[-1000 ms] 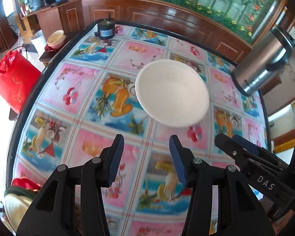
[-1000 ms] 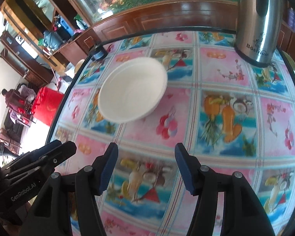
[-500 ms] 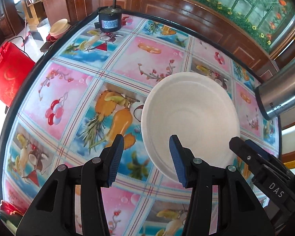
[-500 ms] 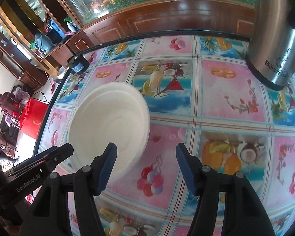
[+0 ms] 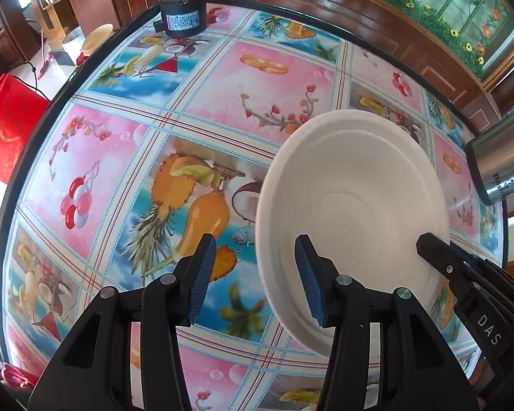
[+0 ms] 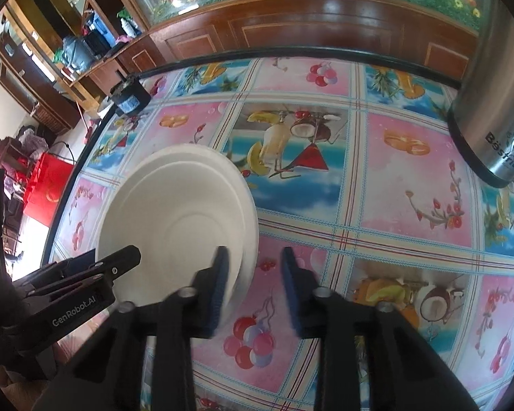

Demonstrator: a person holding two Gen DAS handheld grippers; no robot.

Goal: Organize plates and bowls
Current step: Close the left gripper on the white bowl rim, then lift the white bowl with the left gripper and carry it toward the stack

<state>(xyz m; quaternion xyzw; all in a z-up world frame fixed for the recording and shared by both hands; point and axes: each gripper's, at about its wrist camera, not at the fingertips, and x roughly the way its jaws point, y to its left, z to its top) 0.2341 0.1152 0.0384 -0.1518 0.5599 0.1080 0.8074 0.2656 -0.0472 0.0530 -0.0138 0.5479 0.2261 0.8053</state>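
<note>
A white paper bowl [image 5: 356, 205] lies on the fruit-print tablecloth; it also shows in the right wrist view [image 6: 178, 226], where a second rim shows at its right edge, as of a stack. My left gripper [image 5: 253, 274] is open, its jaws astride the bowl's left rim. My right gripper [image 6: 253, 284] is open, narrower than before, its jaws astride the bowl's right rim, the left one blurred by motion. Each gripper shows at the edge of the other's view.
A steel kettle [image 6: 497, 102] stands at the right, also in the left wrist view [image 5: 500, 161]. A small black motor [image 5: 183, 17] sits at the table's far edge. A red bag [image 5: 7, 126] lies on the floor to the left.
Both grippers have moved forward and down to the bowl, now straddling its opposite rims. The right gripper's jaws have narrowed.
</note>
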